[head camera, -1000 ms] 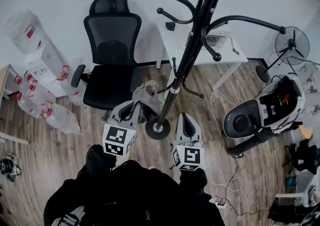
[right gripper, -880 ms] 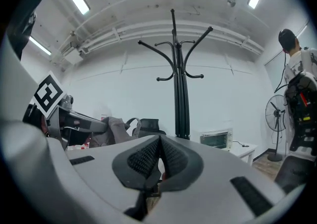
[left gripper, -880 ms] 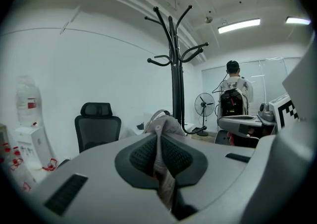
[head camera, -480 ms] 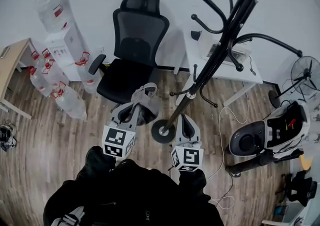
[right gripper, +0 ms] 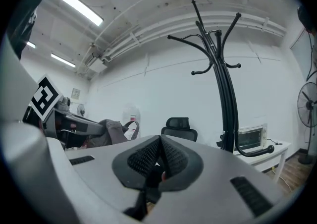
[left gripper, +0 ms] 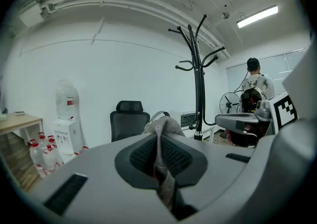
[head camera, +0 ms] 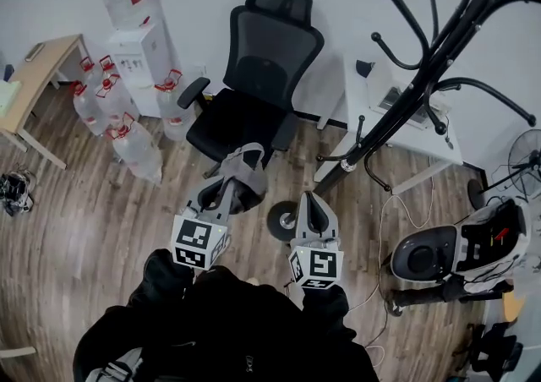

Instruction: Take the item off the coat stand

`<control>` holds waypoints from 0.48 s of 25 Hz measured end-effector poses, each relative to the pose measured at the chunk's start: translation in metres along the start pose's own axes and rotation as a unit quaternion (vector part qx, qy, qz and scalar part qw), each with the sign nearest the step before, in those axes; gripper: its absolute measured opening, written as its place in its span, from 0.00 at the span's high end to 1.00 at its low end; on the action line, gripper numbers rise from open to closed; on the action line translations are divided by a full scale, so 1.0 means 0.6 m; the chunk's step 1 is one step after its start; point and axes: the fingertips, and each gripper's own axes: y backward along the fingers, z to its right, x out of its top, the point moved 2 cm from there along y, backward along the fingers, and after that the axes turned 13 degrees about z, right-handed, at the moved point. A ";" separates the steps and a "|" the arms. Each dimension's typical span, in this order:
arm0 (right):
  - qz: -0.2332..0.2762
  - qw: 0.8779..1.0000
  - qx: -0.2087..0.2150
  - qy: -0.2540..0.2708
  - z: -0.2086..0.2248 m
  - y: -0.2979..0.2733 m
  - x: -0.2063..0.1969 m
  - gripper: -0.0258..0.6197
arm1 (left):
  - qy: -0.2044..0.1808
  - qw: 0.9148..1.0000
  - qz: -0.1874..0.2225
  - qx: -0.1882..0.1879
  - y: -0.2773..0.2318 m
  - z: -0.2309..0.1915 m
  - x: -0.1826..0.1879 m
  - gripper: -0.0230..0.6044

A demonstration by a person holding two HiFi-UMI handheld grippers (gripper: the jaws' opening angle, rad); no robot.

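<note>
A grey fabric item with a looped strap [head camera: 245, 171] hangs from my left gripper [head camera: 230, 193], which is shut on it. In the left gripper view a fold of this cloth [left gripper: 161, 136] is pinched between the black pads. My right gripper [head camera: 311, 204] is beside it, shut, and nothing shows between its pads [right gripper: 171, 156]. The black coat stand [head camera: 406, 101] rises to the right of both grippers, its round base [head camera: 283, 221] on the floor between them. Its hooks [right gripper: 218, 39] carry nothing. The item is off the stand and apart from it.
A black office chair [head camera: 254, 93] stands just beyond the grippers. A water dispenser [head camera: 139, 42] with several bottles [head camera: 127, 131] is at the left, next to a wooden table [head camera: 34, 76]. A white desk [head camera: 414, 131] with a microwave [right gripper: 252, 139], a fan [head camera: 528, 173], cables [head camera: 385, 237] and a person [left gripper: 255, 86] are at the right.
The view has swung left: the coat stand slid toward the right edge, and the chair and dispenser came to the middle. Both grippers moved away from the stand, the left still holding the item.
</note>
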 end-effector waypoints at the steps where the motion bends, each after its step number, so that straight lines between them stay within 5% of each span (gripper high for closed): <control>1: 0.000 1.000 0.007 0.000 -0.011 -0.001 -0.001 0.93 | 0.001 1.000 -0.001 0.004 0.010 -0.006 -0.001 0.92; 12: 0.004 1.000 0.022 -0.003 -0.050 -0.005 0.009 0.93 | -0.001 1.000 0.003 0.010 0.040 -0.024 0.009 0.92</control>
